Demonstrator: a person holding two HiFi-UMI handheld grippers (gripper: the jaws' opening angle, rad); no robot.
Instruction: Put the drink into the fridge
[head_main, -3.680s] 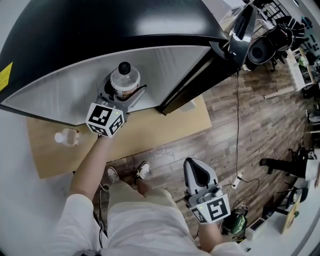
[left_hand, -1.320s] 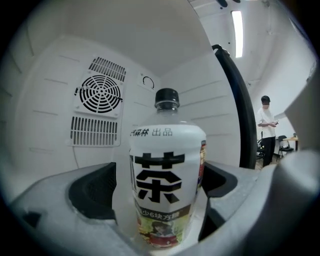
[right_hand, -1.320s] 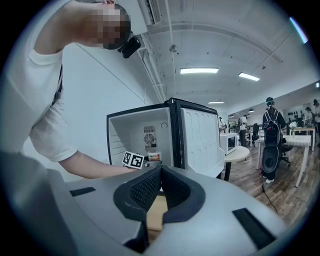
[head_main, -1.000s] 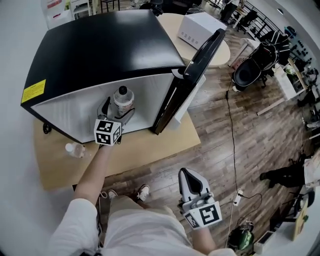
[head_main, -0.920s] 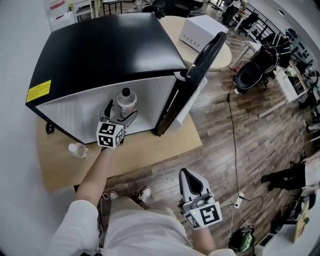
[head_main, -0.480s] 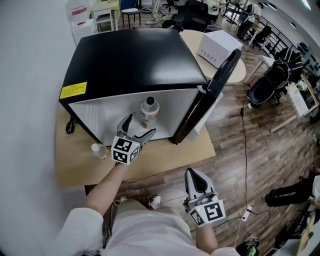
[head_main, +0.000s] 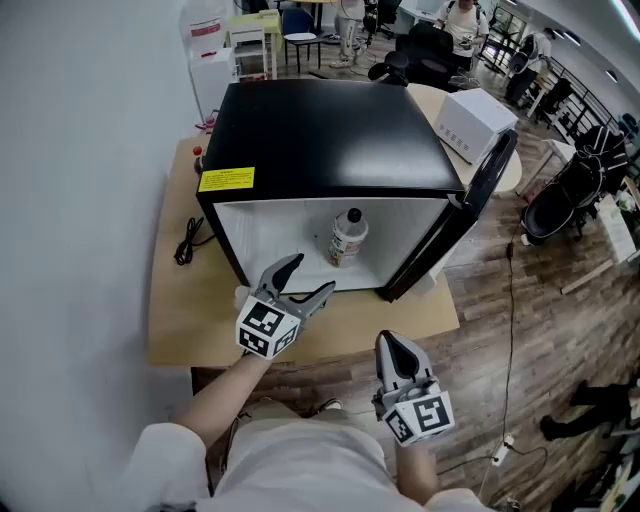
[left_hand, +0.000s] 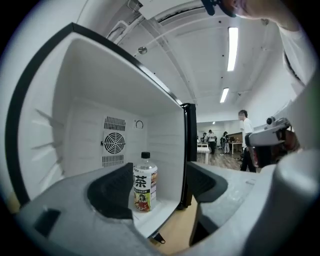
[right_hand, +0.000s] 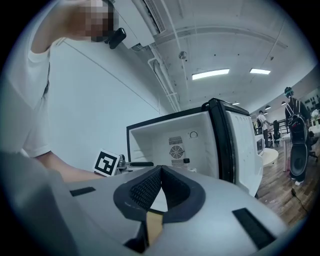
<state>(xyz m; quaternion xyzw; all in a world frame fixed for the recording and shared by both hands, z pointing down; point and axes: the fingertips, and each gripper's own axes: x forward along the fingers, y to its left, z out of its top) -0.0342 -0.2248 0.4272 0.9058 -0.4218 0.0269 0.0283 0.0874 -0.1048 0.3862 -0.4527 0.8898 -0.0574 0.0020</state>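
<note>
The drink, a clear bottle (head_main: 348, 236) with a black cap and a printed label, stands upright on the white floor of the open black fridge (head_main: 330, 135). In the left gripper view the bottle (left_hand: 144, 183) is inside the fridge, beyond the jaws. My left gripper (head_main: 308, 278) hovers in front of the fridge opening, apart from the bottle; its jaws are closing with nothing between them. My right gripper (head_main: 392, 347) is low at the front, shut and empty, with its pads touching in the right gripper view (right_hand: 160, 173).
The fridge door (head_main: 482, 195) stands open at the right. The fridge sits on a wooden board (head_main: 195, 325) with a black cable (head_main: 188, 240) at its left. A white box (head_main: 475, 118) lies on a round table behind. A stroller (head_main: 572, 190) stands at the right.
My left gripper has drawn back out of the fridge, away from the bottle, which stays standing inside. The head view has pulled back. The right gripper has hardly moved.
</note>
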